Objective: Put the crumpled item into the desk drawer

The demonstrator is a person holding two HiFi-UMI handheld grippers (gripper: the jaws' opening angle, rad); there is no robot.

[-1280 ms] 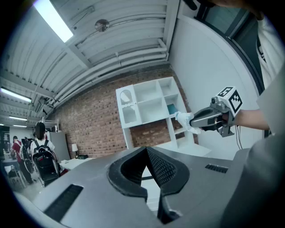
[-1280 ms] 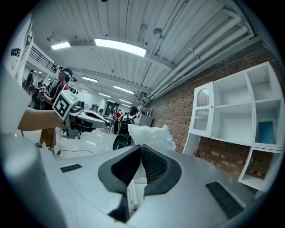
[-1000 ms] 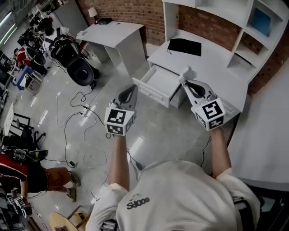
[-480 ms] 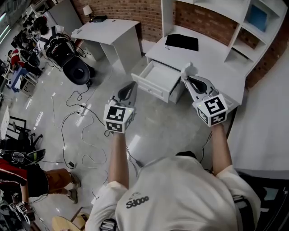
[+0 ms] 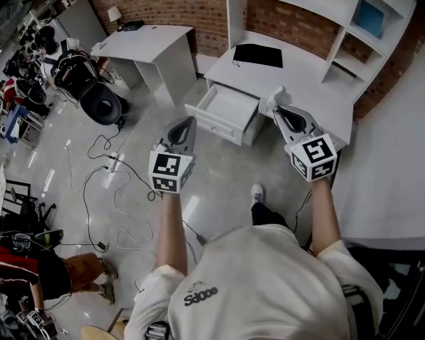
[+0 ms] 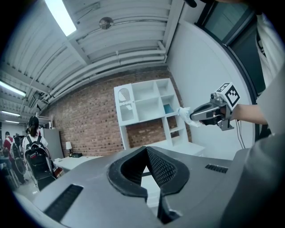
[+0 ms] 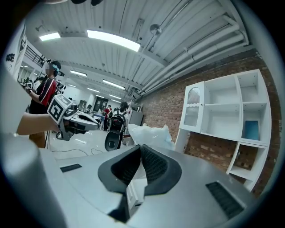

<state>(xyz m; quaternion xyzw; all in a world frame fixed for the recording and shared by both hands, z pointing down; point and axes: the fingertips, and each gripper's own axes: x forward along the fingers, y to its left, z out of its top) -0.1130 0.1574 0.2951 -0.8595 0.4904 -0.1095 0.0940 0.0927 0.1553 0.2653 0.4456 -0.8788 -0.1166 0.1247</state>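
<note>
I see a white desk (image 5: 312, 83) against the brick wall (image 5: 279, 20), its drawer (image 5: 222, 109) pulled open over the floor. A black mat (image 5: 257, 55) lies flat on the desktop, toward the back. A smaller table (image 5: 149, 43) stands to the left with a lamp (image 5: 114, 13) on it. Cables (image 5: 109, 192) trail across the glossy floor (image 5: 226, 179).

We're in a pale grey short-sleeved tee (image 5: 265, 285) with a small dark print on the back (can't quite read it), plus dark trousers (image 5: 265, 214) and a white shoe (image 5: 257, 193). Our left gripper (image 5: 189, 122) and right gripper (image 5: 277, 109) are grey shells with black ribbed pads (image 6: 162, 167), each topped by a white cube (image 5: 169, 171) of black square markers.
</note>
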